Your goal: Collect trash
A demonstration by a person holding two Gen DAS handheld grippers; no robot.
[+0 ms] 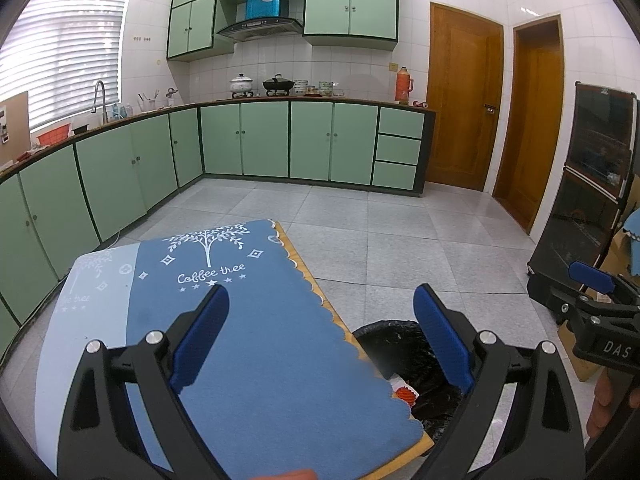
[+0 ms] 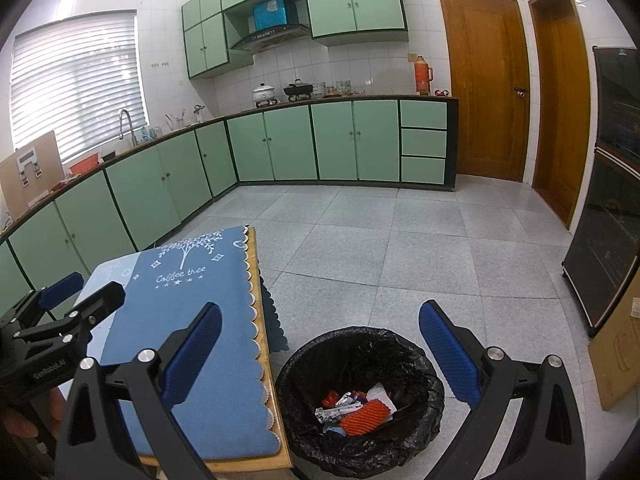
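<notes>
Both claws gape wide, gripping nothing. The left claw (image 1: 322,336) hangs over the blue cloth (image 1: 256,344) on the bench (image 2: 256,465), with the bin (image 1: 390,340) just right of and below its fingers. The right claw (image 2: 320,354) hovers above the black-lined bin (image 2: 360,400), directly under and ahead of it; the trash (image 2: 358,406), orange netting and wrappers, lies inside at the bottom

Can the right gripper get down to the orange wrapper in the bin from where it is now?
Probably yes. The right gripper is open and empty above the bin, whose mouth is uncovered. The orange wrapper lies on top of the other trash, and the table stands off to the side.
</notes>
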